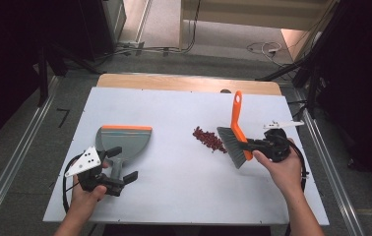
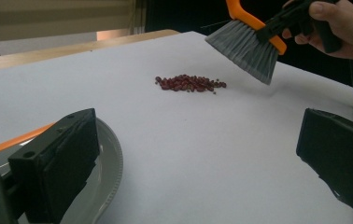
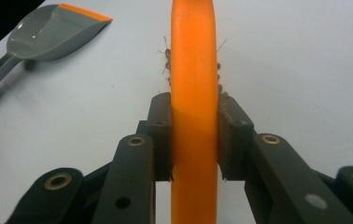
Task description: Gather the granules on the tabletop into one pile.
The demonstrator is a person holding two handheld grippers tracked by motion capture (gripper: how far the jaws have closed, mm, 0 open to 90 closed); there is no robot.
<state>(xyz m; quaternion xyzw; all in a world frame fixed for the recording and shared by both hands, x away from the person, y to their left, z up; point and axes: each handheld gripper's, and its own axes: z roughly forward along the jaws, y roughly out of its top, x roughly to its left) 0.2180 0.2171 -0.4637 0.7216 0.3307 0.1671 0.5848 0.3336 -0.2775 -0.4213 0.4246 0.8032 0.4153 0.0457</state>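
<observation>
A grey dustpan point(image 1: 125, 140) with an orange lip lies flat on the left of the white table point(image 1: 184, 196). Its handle runs toward my left gripper point(image 1: 123, 163), whose jaws stand wide open on either side of the handle without pressing it. The left gripper view has the pan's rim point(image 2: 107, 163) beside the left jaw. A small pile of red beans point(image 1: 208, 139) lies right of centre. My right gripper point(image 1: 247, 144) is shut on the orange handle of a grey-bristled brush point(image 1: 237, 142). The bristles hang just right of the beans point(image 2: 188, 83).
A wooden strip point(image 1: 189, 82) runs along the table's far edge. Metal rails point(image 1: 329, 167) flank the table on the floor, and cables lie on the floor beyond it. Bare white tabletop lies between the dustpan and the beans.
</observation>
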